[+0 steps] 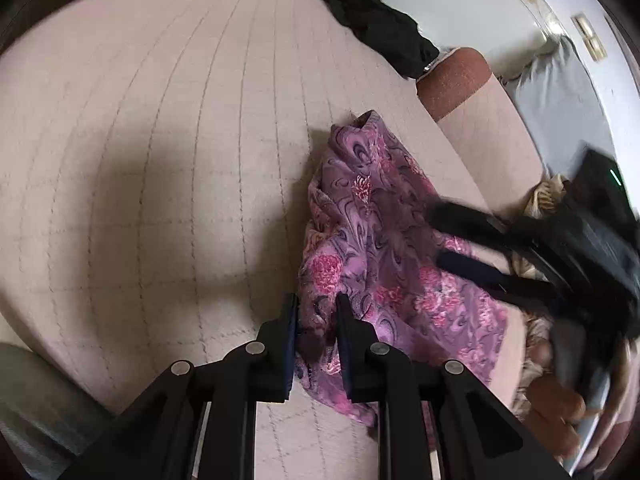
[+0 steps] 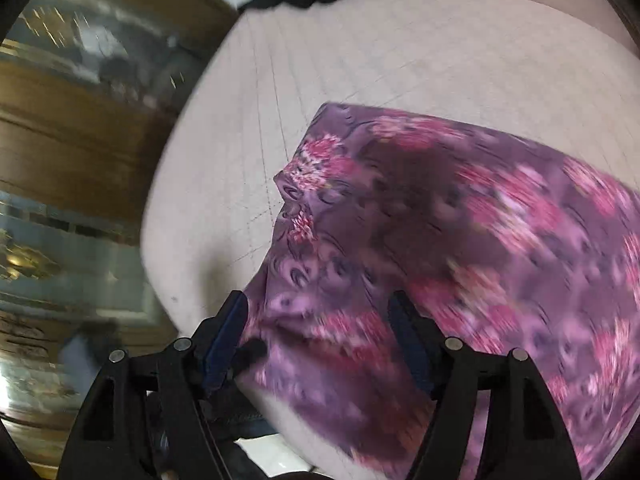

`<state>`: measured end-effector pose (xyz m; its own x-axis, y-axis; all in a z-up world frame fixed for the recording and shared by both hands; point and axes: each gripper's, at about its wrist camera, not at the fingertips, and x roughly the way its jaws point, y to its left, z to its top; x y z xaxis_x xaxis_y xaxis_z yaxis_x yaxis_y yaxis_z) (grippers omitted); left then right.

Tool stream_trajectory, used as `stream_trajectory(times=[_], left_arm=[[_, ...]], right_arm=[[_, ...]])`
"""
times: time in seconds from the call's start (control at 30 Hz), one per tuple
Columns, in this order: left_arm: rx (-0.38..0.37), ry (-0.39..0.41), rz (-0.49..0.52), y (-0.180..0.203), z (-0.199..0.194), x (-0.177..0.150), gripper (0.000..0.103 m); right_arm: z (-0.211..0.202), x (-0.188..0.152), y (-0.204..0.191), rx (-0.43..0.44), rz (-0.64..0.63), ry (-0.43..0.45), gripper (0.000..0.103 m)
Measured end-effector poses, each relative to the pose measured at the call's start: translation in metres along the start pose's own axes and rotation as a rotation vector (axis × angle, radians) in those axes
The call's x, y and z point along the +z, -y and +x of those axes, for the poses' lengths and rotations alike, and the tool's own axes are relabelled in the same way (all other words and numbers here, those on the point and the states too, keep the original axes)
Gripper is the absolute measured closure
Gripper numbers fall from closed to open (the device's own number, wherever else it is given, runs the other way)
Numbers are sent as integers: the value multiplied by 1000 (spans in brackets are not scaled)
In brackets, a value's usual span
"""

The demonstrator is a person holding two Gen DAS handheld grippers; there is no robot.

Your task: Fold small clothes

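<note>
Left tool (image 1: 317,316): fingers drawn in, pinching a bunched edge of the purple floral garment (image 1: 380,248). From the pinch the cloth runs ahead and to the right, crumpled, over the quilted pale pink cushion (image 1: 160,140).

Right tool (image 2: 318,336): fingers spread wide with the same garment (image 2: 460,240) passing between them; whether they touch it cannot be told, view blurred.

In the left view, the right tool (image 1: 436,236) sits over the cloth's right side. Black garment (image 1: 372,20) lies far ahead at the cushion's edge.
</note>
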<state>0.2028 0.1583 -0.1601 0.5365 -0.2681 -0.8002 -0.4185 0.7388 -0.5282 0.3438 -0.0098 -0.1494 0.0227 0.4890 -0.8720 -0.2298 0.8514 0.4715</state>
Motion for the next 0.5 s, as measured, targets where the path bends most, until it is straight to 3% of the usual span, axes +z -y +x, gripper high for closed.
stream_trajectory(times=[0.1,0.17,0.3,0.37,0.4,0.43,0.5], left_arm=[[-76,-7,-80,-14,-5,4,86],[-88,2,-79,-13,-9,4,86],[-96,36,-18,2,-17,0,86],[-116,51,-11,6,-20,0,87],[-120,55,-6,7,-22,-1,87],[-126,56,-4,8,-22,-1,87],[-147,72,10,12,-27,-2,87]], right_arm=[[33,21,-33,-93,-70,-77,31],[50,28,-45,-129,-103,-114,32],[82,34,-69,-269,-181,-172,48],[95,33,-75,-369,-222,-192,65],[100,31,-77,-430,-246,-205,83],[99,29,-78,-443,-261,-218,92],[79,27,-78,-408,-251,-170,94]])
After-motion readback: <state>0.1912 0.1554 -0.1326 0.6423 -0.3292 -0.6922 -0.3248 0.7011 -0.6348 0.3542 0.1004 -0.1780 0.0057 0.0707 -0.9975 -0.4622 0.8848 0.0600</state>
